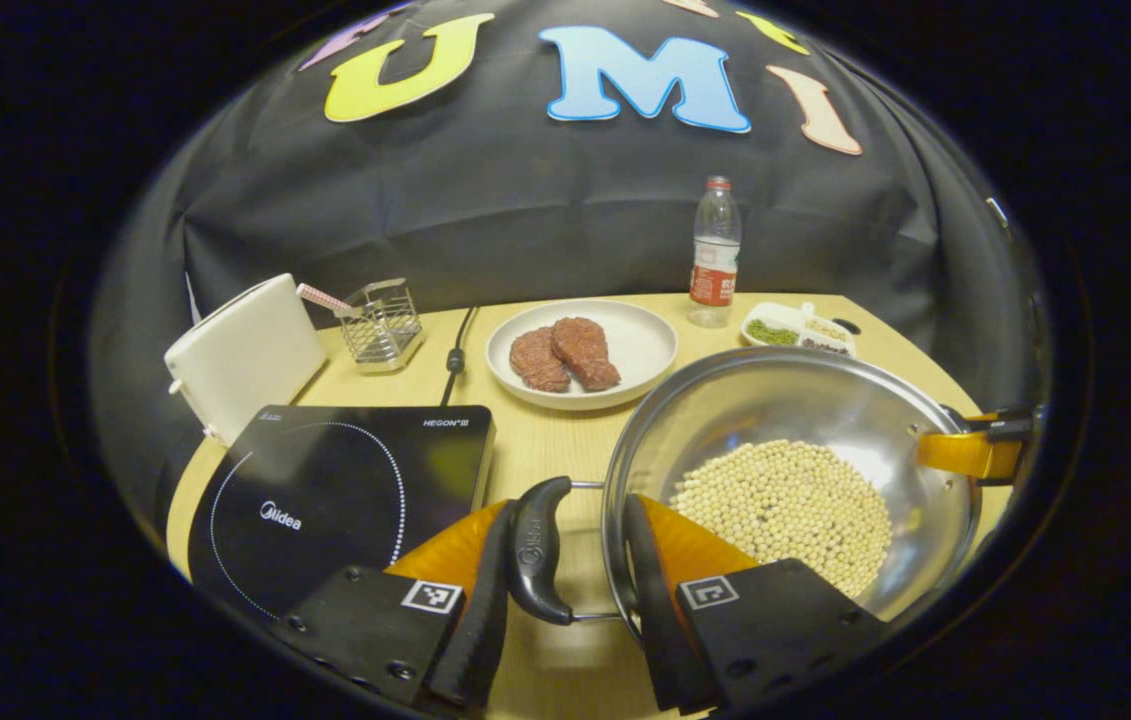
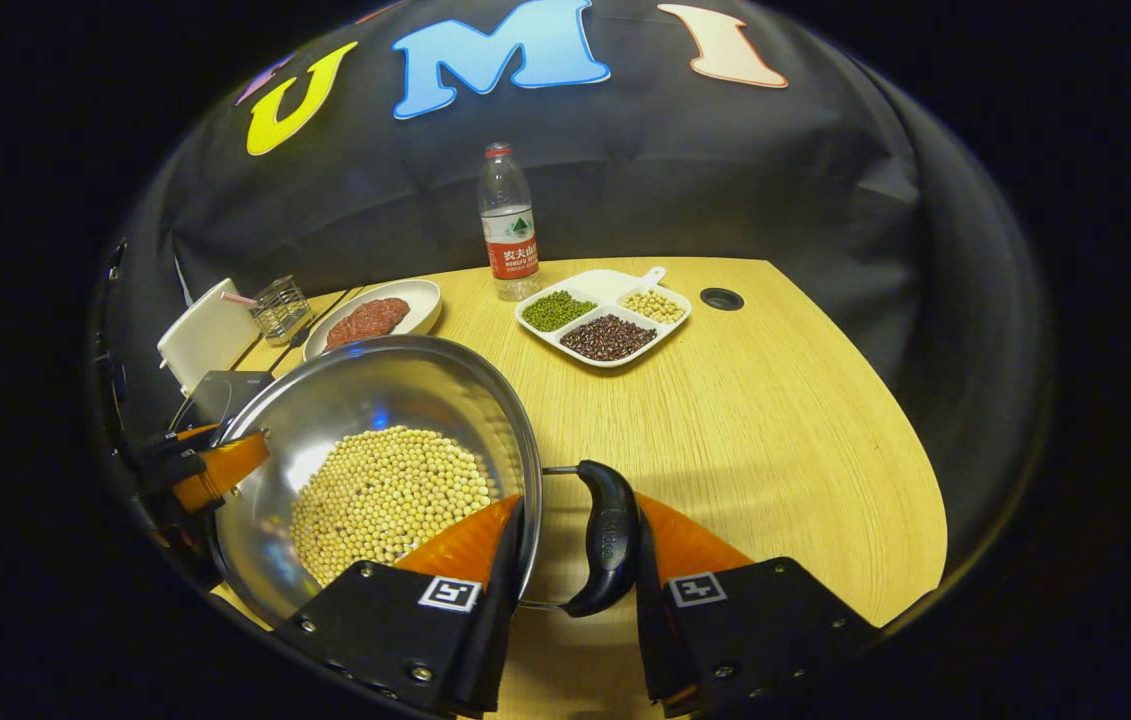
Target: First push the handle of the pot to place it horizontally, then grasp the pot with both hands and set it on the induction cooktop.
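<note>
Hand-held gripper (image 1: 565, 560) at pot (image 1: 825, 400), soybeans (image 1: 785, 500) inside

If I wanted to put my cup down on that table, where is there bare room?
Best is the wide bare tabletop right of the pot, in front of the bean tray. The cooktop is bare too. It is crowded at the back, around the meat plate, bottle and wire basket.

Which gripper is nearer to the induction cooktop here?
Left. The left gripper straddles the pot's handle on the side next to the induction cooktop; the right gripper straddles the handle on the pot's far side from it.
</note>
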`<state>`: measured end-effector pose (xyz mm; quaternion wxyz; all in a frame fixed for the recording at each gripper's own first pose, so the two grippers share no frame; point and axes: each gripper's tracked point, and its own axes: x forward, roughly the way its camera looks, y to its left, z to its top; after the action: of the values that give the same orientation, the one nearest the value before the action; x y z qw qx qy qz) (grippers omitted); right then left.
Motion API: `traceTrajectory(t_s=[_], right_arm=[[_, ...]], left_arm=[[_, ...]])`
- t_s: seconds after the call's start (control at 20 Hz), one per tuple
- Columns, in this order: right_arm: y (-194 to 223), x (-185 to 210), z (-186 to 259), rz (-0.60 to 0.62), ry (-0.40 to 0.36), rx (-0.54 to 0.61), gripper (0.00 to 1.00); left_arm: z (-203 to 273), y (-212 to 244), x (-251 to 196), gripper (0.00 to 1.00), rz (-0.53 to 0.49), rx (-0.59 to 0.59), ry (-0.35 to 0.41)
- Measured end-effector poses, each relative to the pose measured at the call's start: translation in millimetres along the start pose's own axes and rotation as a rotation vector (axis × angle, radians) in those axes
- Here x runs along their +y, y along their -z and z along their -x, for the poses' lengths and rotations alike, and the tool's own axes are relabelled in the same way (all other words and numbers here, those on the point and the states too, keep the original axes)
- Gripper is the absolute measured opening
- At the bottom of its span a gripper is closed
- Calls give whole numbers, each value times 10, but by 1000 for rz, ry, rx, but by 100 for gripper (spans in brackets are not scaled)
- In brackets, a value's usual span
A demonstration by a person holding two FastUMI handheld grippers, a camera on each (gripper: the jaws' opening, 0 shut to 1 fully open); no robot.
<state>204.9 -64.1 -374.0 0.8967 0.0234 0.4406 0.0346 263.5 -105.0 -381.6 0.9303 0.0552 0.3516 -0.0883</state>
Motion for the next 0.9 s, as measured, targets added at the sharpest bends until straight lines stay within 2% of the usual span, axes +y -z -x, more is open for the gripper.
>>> traceTrajectory(t_s=[0.15,0.3,0.35,0.4,0.5,0.55,0.65,0.7,0.9], right_arm=[[60,-37,72,13,14,29,54],[-6,-29,211,-1,30,17,54],[-24,-5,267,1,37,11,54],[-57,35,315,4,44,5,54],[-92,125,430,0,62,-2,54],[-111,182,500,-5,72,-9,54],[-153,325,604,2,86,-25,54],[-173,399,639,1,91,-28,54],[-193,732,732,-13,103,-34,54]], left_arm=[[61,-55,-25,61,6,-21,8],[185,-133,-39,64,-6,-35,24],[224,-152,-10,60,1,-41,32],[251,-168,19,62,9,-46,38],[318,-196,109,65,22,-49,53],[362,-211,164,60,23,-51,61],[438,-292,301,60,24,-70,77],[457,-316,375,64,26,-74,83],[539,-340,713,64,21,-80,95]])
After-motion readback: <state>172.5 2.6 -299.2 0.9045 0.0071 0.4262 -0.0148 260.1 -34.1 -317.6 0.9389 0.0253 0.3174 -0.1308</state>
